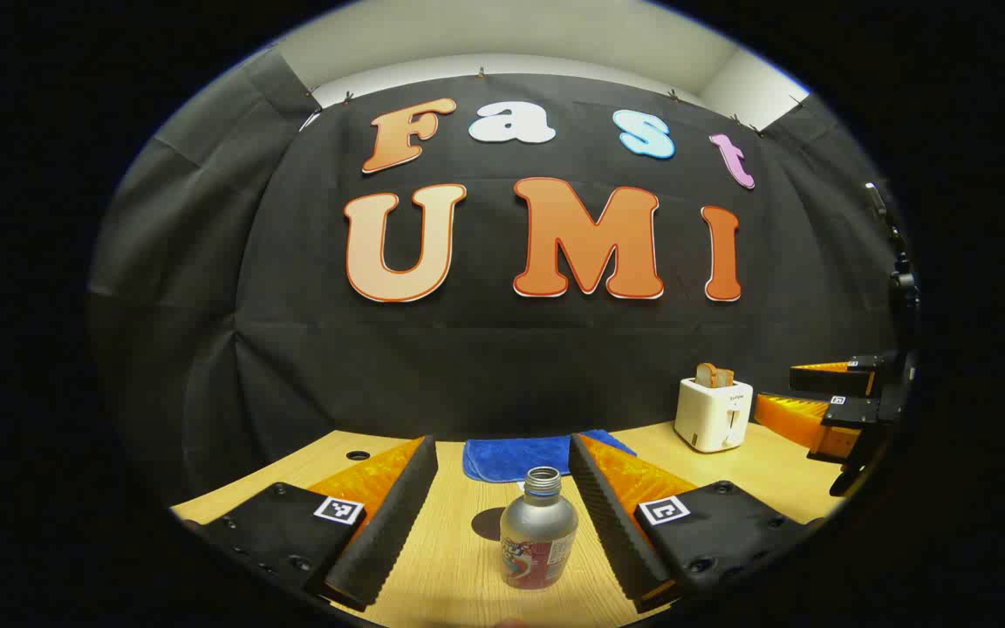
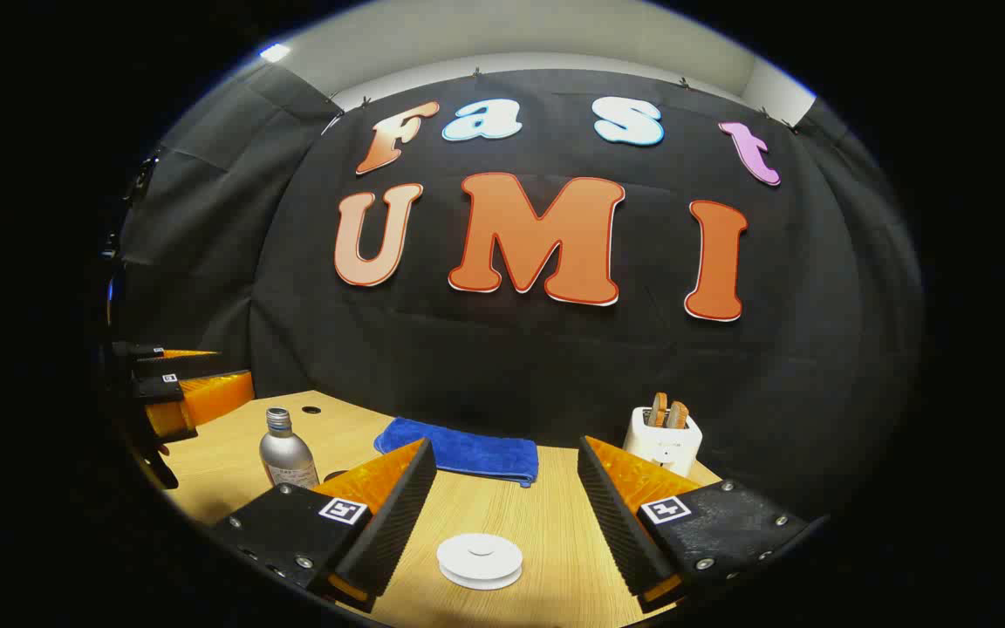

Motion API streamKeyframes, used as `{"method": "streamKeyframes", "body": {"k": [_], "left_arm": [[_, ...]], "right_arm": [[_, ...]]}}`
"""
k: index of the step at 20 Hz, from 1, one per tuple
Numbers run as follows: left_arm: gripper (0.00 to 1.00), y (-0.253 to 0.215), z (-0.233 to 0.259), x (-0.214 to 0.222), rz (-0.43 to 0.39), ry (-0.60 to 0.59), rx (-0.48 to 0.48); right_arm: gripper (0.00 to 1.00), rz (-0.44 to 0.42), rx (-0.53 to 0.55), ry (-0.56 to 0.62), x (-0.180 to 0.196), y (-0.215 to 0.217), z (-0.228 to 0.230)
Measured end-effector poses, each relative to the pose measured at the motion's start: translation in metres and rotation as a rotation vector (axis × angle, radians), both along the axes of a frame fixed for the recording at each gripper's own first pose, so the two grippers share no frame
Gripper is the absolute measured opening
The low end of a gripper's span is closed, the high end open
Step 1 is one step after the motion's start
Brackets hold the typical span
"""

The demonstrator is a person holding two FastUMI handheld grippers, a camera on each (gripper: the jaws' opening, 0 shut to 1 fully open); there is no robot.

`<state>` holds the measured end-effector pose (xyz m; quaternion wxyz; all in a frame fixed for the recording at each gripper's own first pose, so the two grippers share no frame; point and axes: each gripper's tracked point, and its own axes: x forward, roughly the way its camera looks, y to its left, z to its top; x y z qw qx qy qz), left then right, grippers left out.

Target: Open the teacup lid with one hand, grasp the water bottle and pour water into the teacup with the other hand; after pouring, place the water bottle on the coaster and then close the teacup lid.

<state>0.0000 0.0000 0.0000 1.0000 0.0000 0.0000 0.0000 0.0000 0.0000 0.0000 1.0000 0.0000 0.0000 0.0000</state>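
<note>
A small silver water bottle (image 1: 538, 529) stands upright on the wooden table (image 1: 459, 558), its long axis vertical and its open, uncapped neck pointing straight up. In the left gripper view it sits directly between the 2 fingers of the left gripper (image 1: 502, 497), whose jaws are spread wide on either side with clear space between them and the bottle — released, touching nothing.

In the right gripper view a white, flat round piece (image 2: 480, 558) lies on the table between the 2 fingers of the right gripper (image 2: 502, 497), near the bottom of the view. It may be the teacup lid or the coaster; I cannot tell which. These jaws are also parted and gripping nothing. From this side the bottle stands well off to the left.

Farther back, a folded blue cloth (image 2: 461, 453) lies against the booth wall, and a white toaster (image 1: 713, 413) with bread in its slots stands to the right.

By my reading the task has barely begun — nothing is lifted and no water poured.
</note>
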Motion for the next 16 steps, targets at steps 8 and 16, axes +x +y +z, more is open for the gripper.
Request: {"method": "streamKeyframes", "body": {"k": [8,16], "left_arm": [[0.97,0.000,-0.004,-0.004,-0.005,0.017,0.004],[0.99,0.006,-0.005,-0.007,0.009,0.021,0.026]], "right_arm": [[0.98,0.003,-0.002,0.030,0.000,0.002,-0.005],[0.95,0.012,-0.027,0.070,0.004,0.007,-0.020]]}}
